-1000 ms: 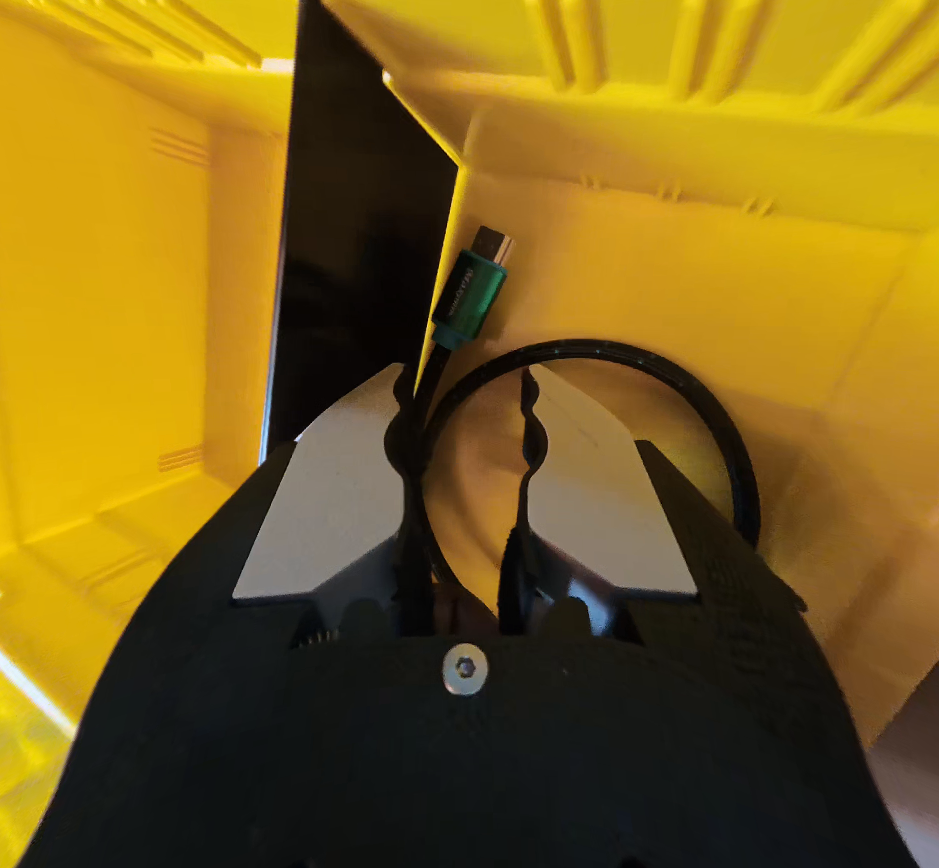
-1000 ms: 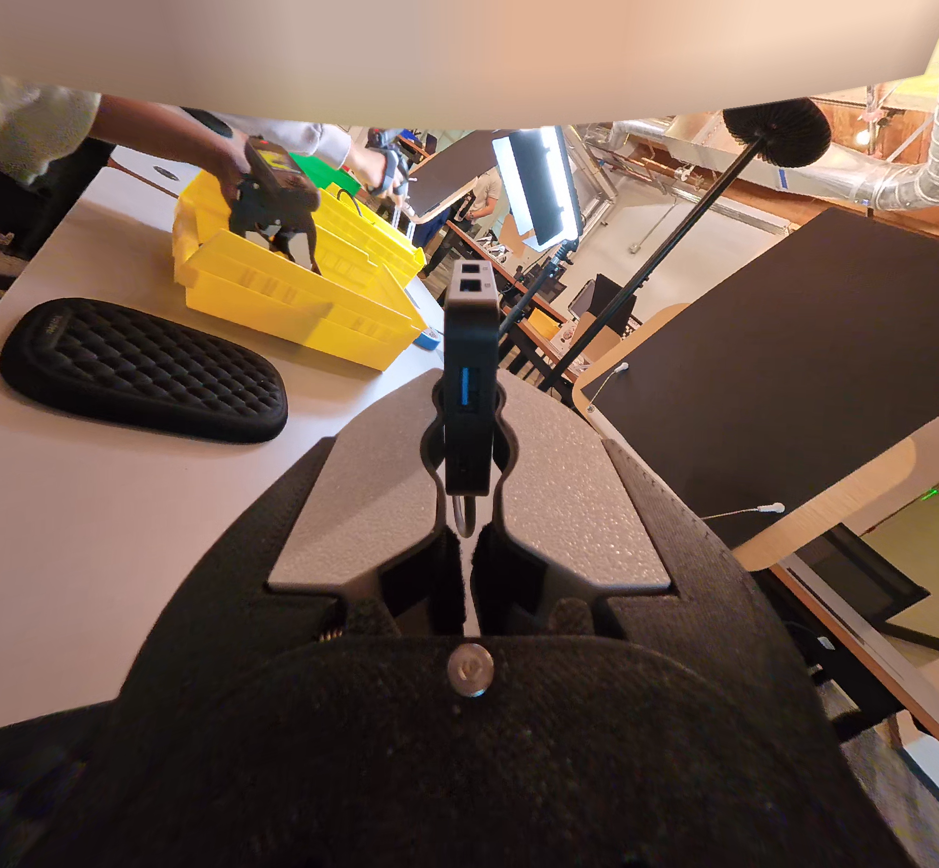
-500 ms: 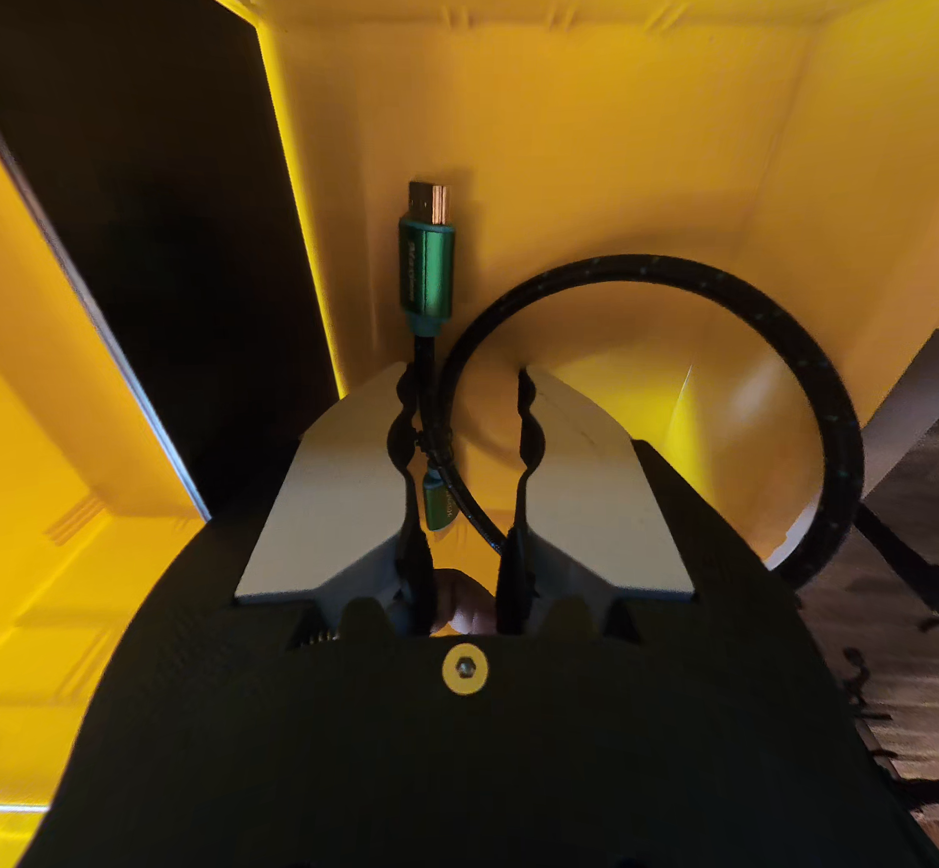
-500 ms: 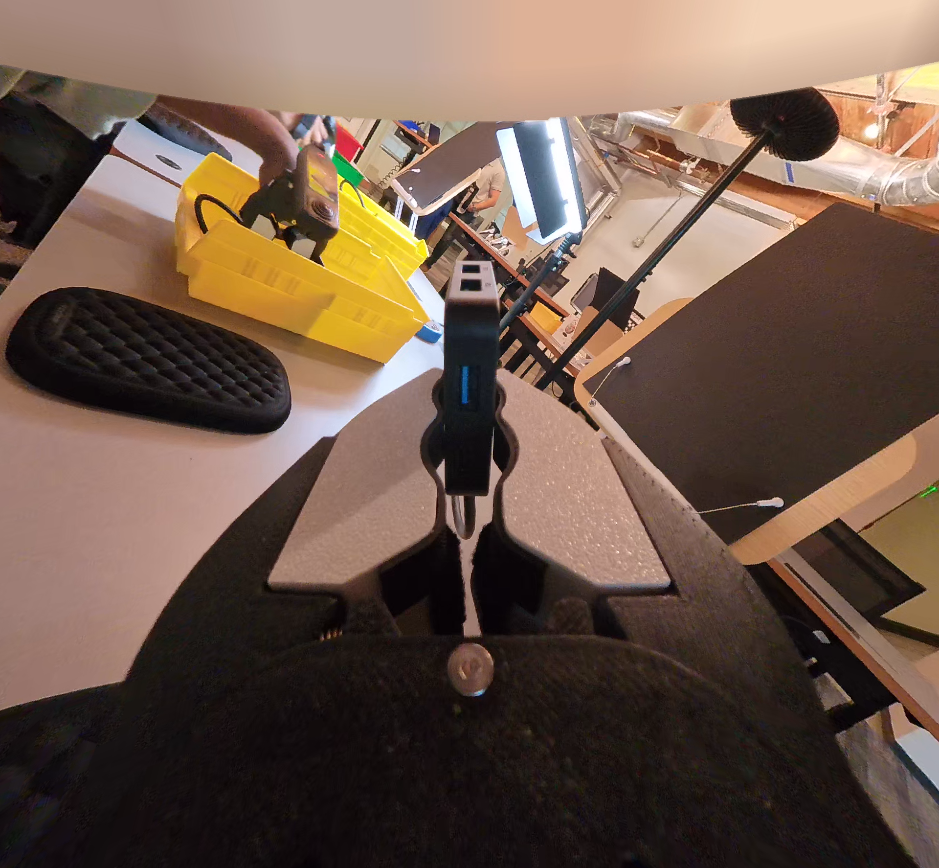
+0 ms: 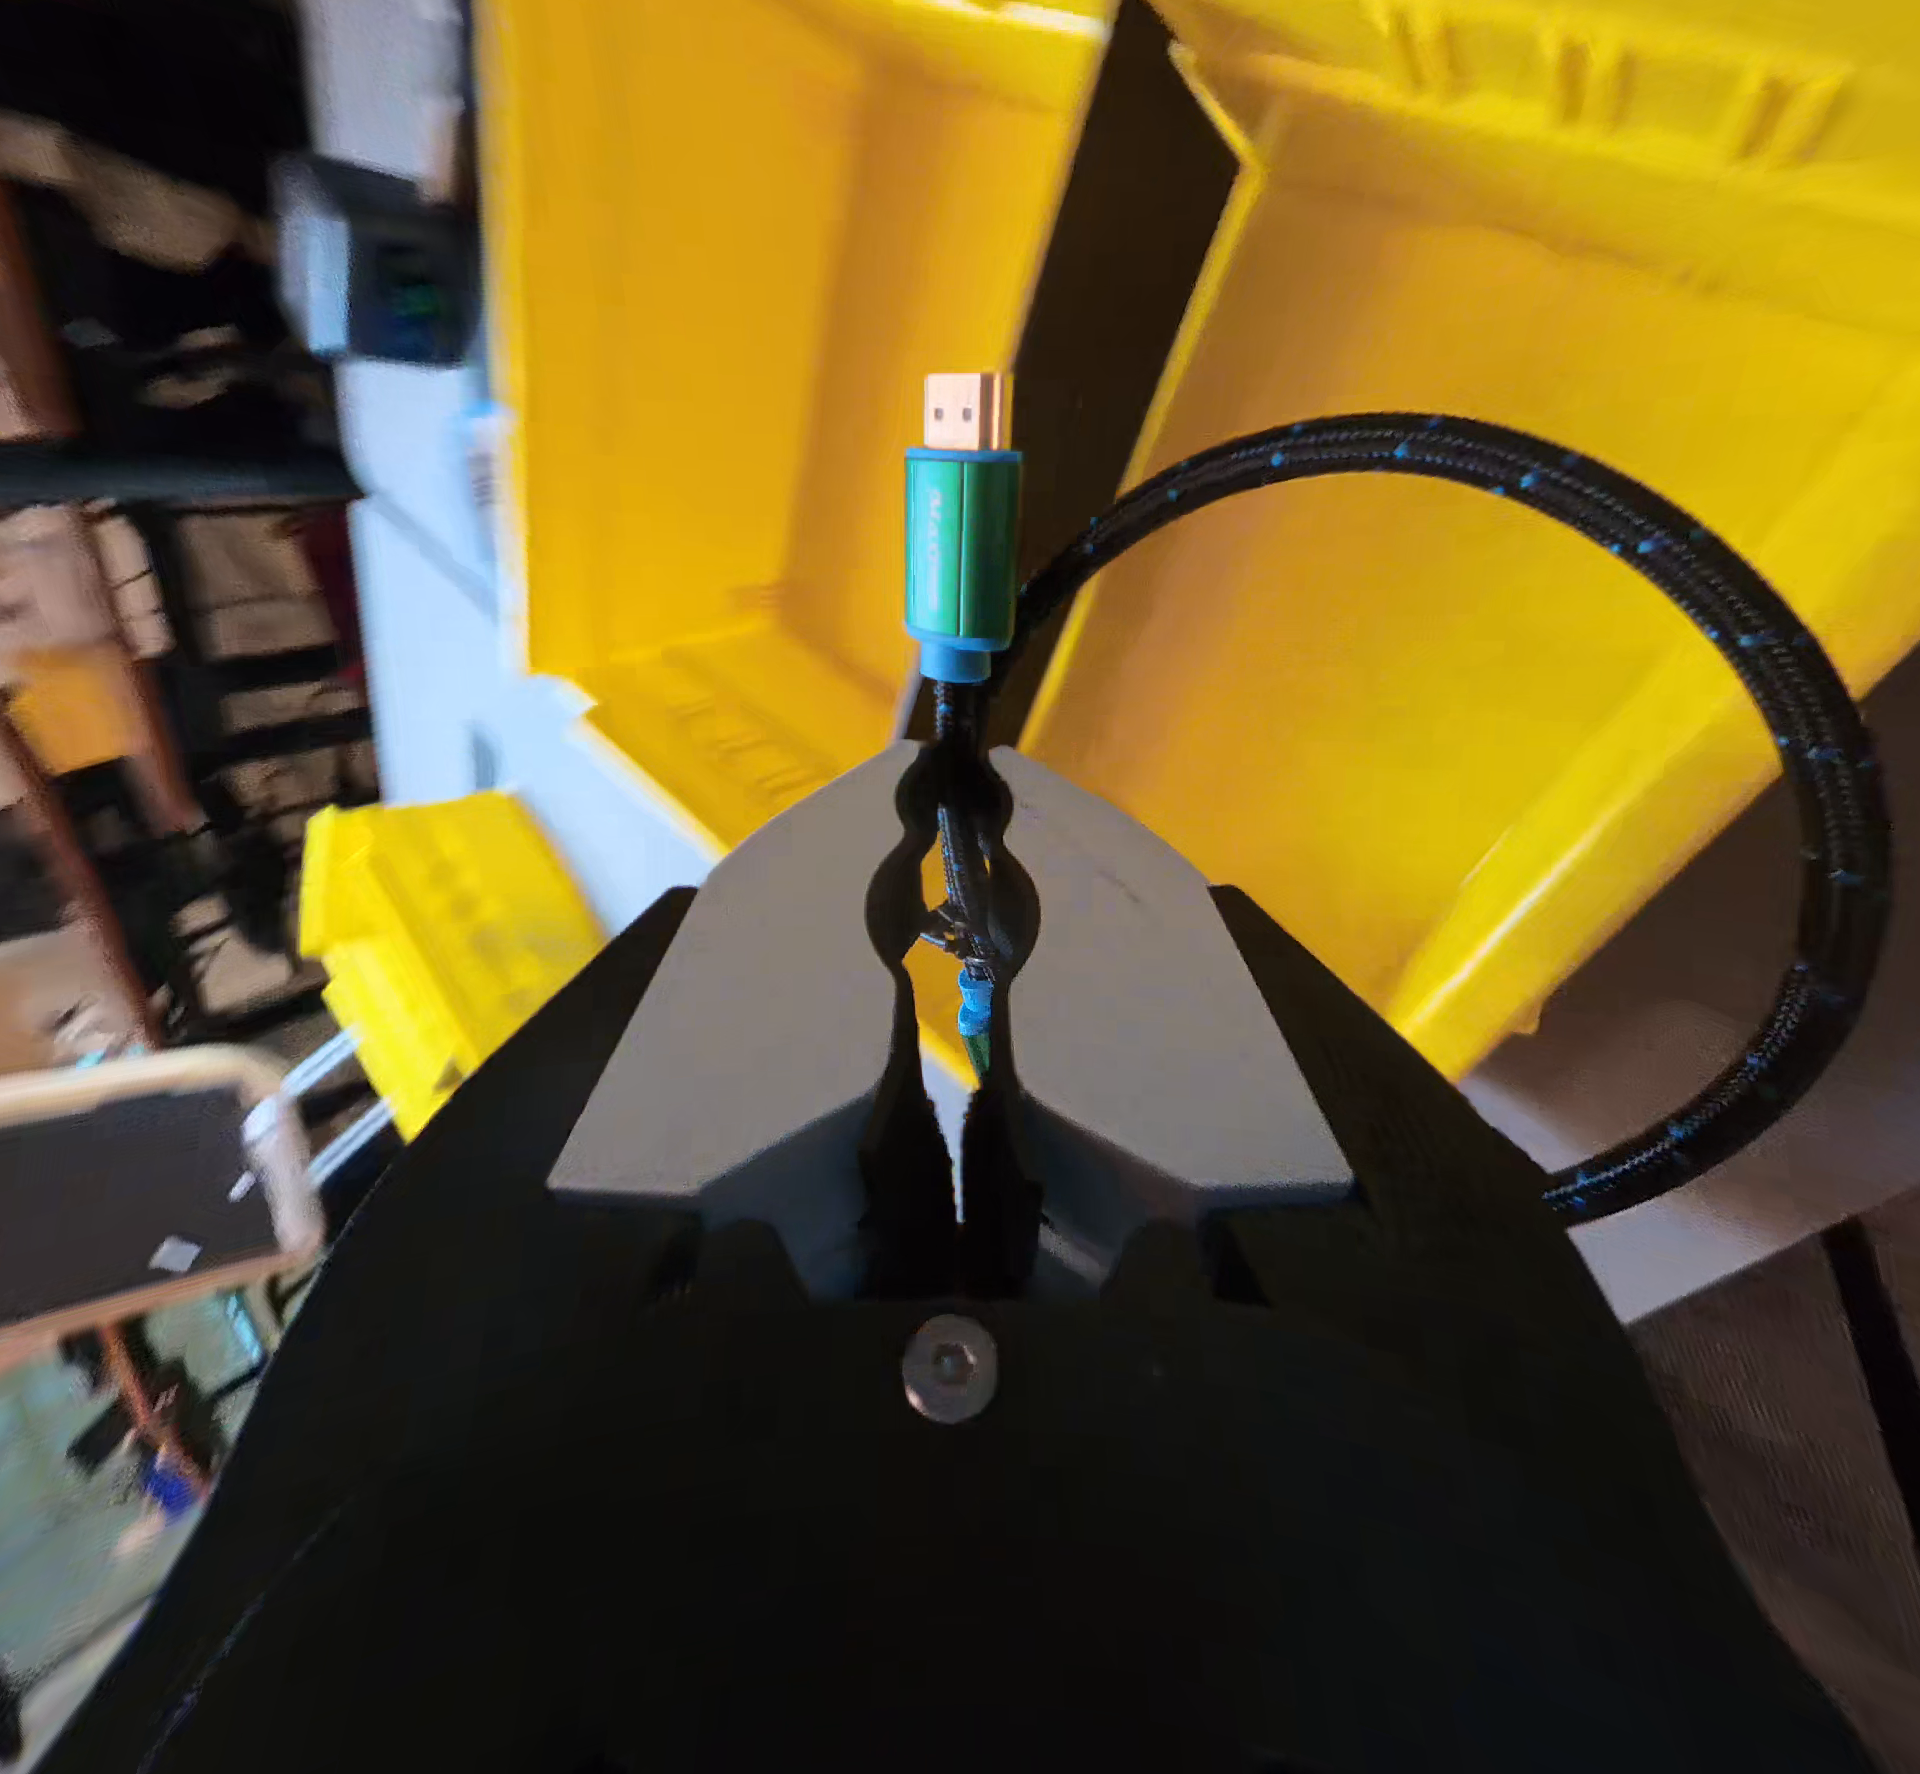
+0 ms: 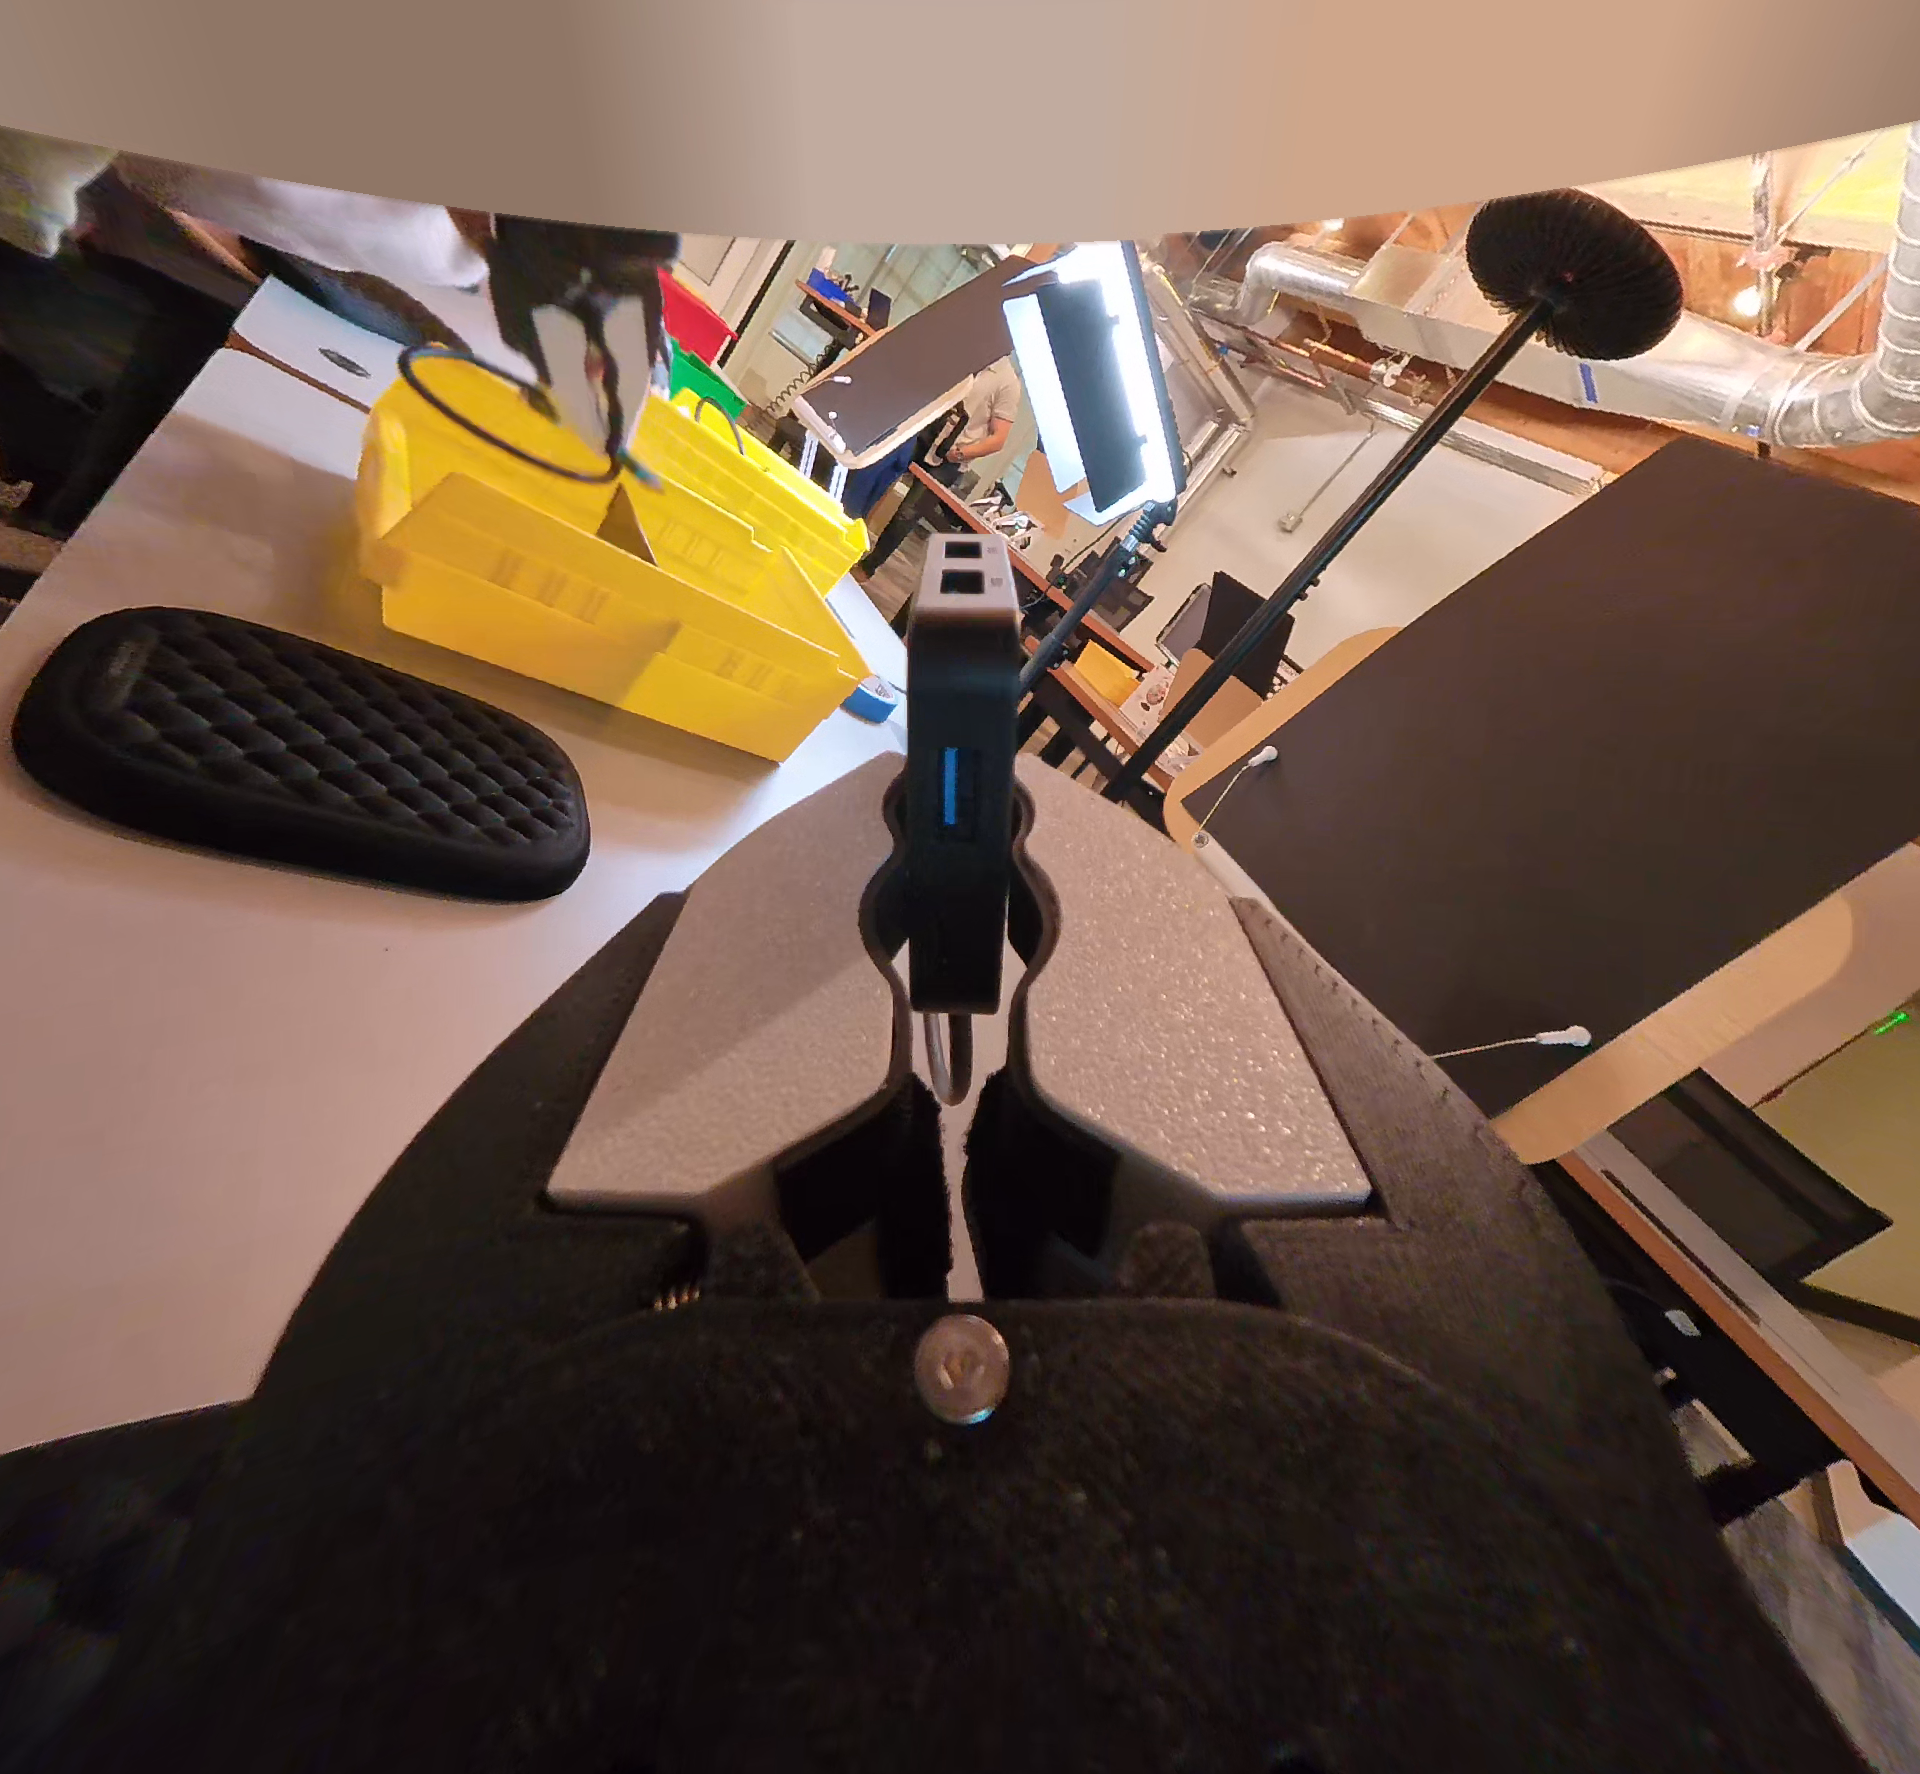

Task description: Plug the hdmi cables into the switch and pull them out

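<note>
- Two sets of fingers are mine, and both are closed on something.
- My left fingers (image 5: pixel 951 851) pinch the braided black cable (image 5: pixel 1621 519) just below its green plug (image 5: pixel 961 550), which stands upright above the fingertips with its gold tip up.
- From the plug the cable swings out to the right in a wide loop; a second green plug end (image 5: pixel 975 1038) hangs down between my fingers.
- Behind the plug is the yellow bin (image 5: pixel 1455 685), tilted in this view, with a black divider (image 5: pixel 1122 270) in it.
- My right fingers (image 6: pixel 956 877) clamp the black switch (image 6: pixel 961 685) upright, its ports (image 6: pixel 961 566) at the top and a blue slot facing me.
- Left of the switch, on the white tabletop (image 6: pixel 208 1049), lies a black quilted pad (image 6: pixel 291 753); the yellow bin (image 6: pixel 623 623) sits beyond it.
- Above that bin my left fingers (image 6: pixel 587 342) hold the cable loop (image 6: pixel 468 405) in the air, well apart from the switch.
</note>
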Action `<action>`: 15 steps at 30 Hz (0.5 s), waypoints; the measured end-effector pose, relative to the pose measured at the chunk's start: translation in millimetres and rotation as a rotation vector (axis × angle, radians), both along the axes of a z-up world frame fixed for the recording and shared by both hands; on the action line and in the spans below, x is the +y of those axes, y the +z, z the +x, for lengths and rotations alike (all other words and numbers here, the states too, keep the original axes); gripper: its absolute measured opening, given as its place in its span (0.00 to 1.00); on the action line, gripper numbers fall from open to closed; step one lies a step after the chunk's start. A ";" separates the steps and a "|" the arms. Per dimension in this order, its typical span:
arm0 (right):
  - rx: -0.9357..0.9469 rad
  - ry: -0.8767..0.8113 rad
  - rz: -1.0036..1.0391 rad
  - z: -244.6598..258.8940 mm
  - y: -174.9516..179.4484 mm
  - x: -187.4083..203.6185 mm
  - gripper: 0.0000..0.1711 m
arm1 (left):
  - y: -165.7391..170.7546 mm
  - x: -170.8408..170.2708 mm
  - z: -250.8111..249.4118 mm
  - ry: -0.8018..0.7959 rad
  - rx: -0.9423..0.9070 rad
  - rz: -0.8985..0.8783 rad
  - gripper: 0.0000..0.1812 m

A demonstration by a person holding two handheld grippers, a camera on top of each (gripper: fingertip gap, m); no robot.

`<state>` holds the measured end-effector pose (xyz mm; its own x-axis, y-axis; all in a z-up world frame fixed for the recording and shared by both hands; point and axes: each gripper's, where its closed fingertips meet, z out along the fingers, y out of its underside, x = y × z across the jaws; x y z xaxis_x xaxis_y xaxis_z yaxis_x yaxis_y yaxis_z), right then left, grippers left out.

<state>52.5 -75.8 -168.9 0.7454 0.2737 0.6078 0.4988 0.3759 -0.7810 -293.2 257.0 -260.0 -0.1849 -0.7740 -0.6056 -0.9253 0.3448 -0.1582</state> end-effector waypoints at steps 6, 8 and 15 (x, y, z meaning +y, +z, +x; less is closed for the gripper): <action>0.020 0.019 0.022 -2.8 -1.2 -2.1 0.08 | 98.8 -99.0 68.8 -0.019 -0.431 0.007 0.03; 0.028 0.026 0.027 -3.4 -2.8 -3.8 0.08 | 82.1 -157.4 110.7 -0.098 -0.485 -0.144 0.03; 0.044 0.067 0.061 -1.3 3.9 -17.4 0.08 | -78.0 -189.9 131.2 0.144 -0.057 -0.172 0.03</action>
